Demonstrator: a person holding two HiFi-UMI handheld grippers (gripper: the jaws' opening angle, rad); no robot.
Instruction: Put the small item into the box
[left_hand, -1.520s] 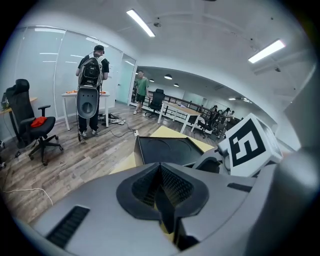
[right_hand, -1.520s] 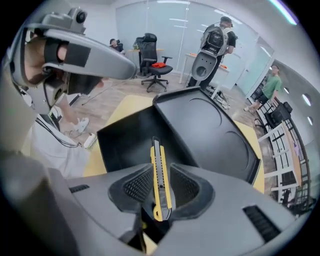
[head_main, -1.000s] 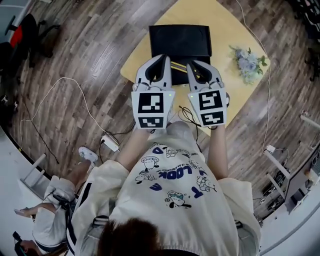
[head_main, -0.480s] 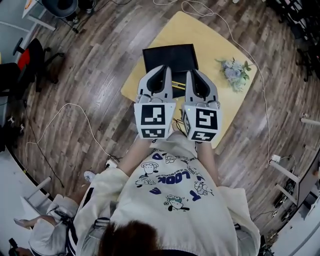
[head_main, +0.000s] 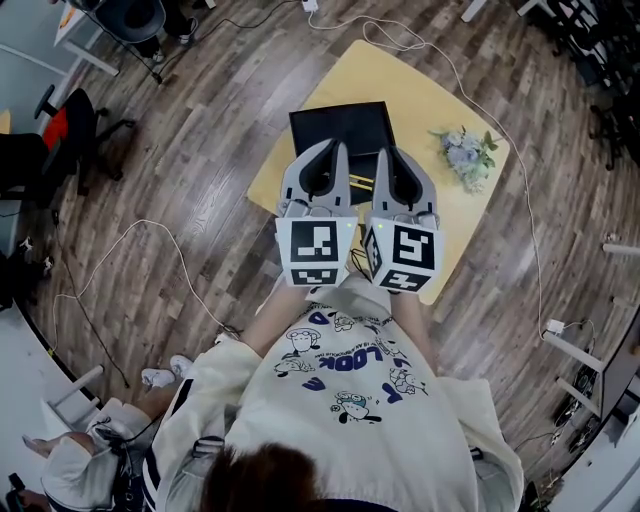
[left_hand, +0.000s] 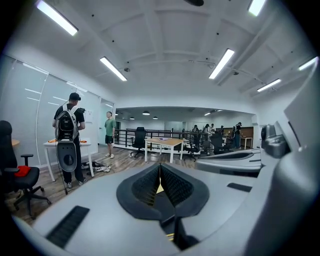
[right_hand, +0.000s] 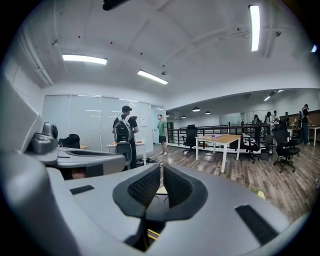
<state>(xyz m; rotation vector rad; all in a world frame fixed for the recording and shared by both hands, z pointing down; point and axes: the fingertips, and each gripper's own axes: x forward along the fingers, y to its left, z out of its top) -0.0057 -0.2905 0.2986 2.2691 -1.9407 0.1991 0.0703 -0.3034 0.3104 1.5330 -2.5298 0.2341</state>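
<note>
A black box lies on a small yellow table in the head view. Thin yellow strips show at the box's near edge, between my two grippers. My left gripper and right gripper hang side by side high above the box and hide its near part. Both point level across the room. The left gripper's pads meet with nothing between them. Only a thin slit shows between the right gripper's pads, and they hold nothing. I cannot make out a small item.
A bunch of pale flowers lies at the table's right edge, and a cable crosses its far corner. Cables and office chairs stand on the wood floor. A person with a backpack and desks are ahead.
The two grippers have drawn closer together. The table and box look smaller and farther below. Both grippers stay shut and empty.
</note>
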